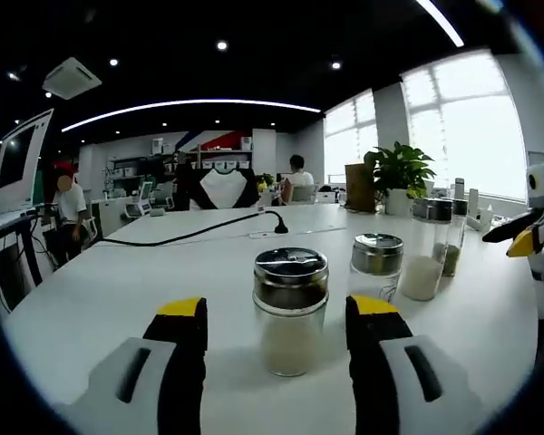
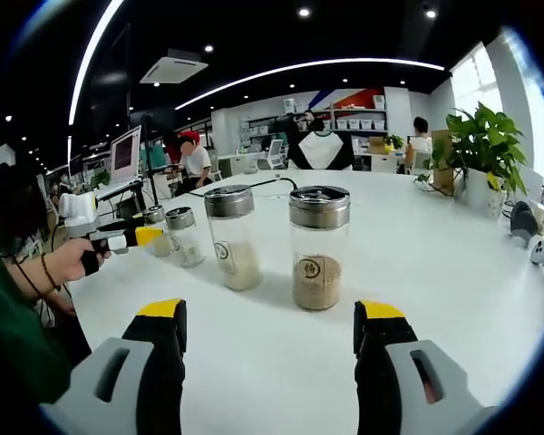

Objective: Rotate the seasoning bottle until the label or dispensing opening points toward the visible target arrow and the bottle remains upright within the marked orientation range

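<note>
While no target arrow can be made out on the white surface (image 1: 118,281) from either view, the job here looks to be at its approach stage. In the left gripper view the left gripper (image 1: 277,319) stands wide open and empty, one jaw on each side of a short seasoning bottle (image 1: 290,311) with a metal shaker lid and pale contents; the bottle stands upright on the surface, apart from both jaws. Just beyond it stands a second small shaker (image 1: 375,266), with taller jars (image 1: 430,246) behind, near a potted plant (image 1: 399,177).

In the right gripper view the right gripper (image 2: 270,326) is likewise fully open and holds nothing, facing a labelled jar of brownish grains (image 2: 318,246) and a jar of pale grains (image 2: 232,237) beside it, both upright and short of the jaws. Further left, the other gripper (image 2: 134,237) reaches toward two small shakers (image 2: 170,234), held in a person's hand (image 2: 59,263).

To do the turn well, I would close the left jaws low on the glass body, squarely across its middle, grip lightly, and twist about the bottle's own vertical axis without lifting or leaning it. The near neighbour calls for care with the right-hand jaw.
</note>
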The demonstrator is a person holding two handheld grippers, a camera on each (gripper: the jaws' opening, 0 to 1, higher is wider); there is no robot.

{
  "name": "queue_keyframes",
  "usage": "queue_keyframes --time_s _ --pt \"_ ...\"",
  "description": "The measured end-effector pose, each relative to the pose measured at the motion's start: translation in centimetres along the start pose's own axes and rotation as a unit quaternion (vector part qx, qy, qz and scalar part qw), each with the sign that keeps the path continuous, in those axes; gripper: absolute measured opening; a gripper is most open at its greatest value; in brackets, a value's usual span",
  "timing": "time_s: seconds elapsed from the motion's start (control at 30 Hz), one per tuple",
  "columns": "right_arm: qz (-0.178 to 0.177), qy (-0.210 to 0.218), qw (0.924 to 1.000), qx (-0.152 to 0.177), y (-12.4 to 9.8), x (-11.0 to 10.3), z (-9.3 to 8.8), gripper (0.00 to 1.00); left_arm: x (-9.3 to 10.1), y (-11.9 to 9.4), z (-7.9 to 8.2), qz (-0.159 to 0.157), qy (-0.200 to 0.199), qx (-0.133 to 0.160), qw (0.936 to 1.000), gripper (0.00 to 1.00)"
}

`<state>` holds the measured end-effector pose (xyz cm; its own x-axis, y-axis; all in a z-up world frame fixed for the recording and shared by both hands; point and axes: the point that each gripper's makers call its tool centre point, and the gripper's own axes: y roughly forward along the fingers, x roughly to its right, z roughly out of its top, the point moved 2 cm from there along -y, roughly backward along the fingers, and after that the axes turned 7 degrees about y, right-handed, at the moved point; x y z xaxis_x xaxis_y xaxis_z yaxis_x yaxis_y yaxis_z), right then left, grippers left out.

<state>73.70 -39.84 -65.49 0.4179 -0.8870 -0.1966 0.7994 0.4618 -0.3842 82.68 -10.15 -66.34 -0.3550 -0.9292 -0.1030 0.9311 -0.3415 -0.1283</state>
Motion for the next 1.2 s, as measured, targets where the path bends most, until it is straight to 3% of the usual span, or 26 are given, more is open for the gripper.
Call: queue_keyframes --time_s 0.37,0.43,0.53,0.8,1.2 --pt "0.000 -0.010 0.9999 0.004 0.0 -0.2 0.2 0.80 0.2 0.5 0.0 0.004 0.011 0.000 0.9999 0.61" --pt "-0.002 -0.028 0.9995 0.011 0.0 -0.3 0.4 0.82 0.0 0.5 0.1 0.011 0.017 0.001 0.9998 0.62" --pt "-0.002 -0.034 0.9993 0.013 0.0 -0.4 0.5 0.85 0.7 0.6 0.2 -0.011 0.012 0.005 0.9999 0.45" --pt "0.001 -0.040 0.9992 0.009 0.4 -0.9 0.3 0.95 0.9 0.9 0.0 -0.012 0.022 -0.003 0.9997 0.36" --pt "0.004 -0.038 0.9992 0.013 0.6 -0.9 0.7 0.97 0.7 1.1 -0.2 -0.026 0.021 0.005 0.9994 0.35"
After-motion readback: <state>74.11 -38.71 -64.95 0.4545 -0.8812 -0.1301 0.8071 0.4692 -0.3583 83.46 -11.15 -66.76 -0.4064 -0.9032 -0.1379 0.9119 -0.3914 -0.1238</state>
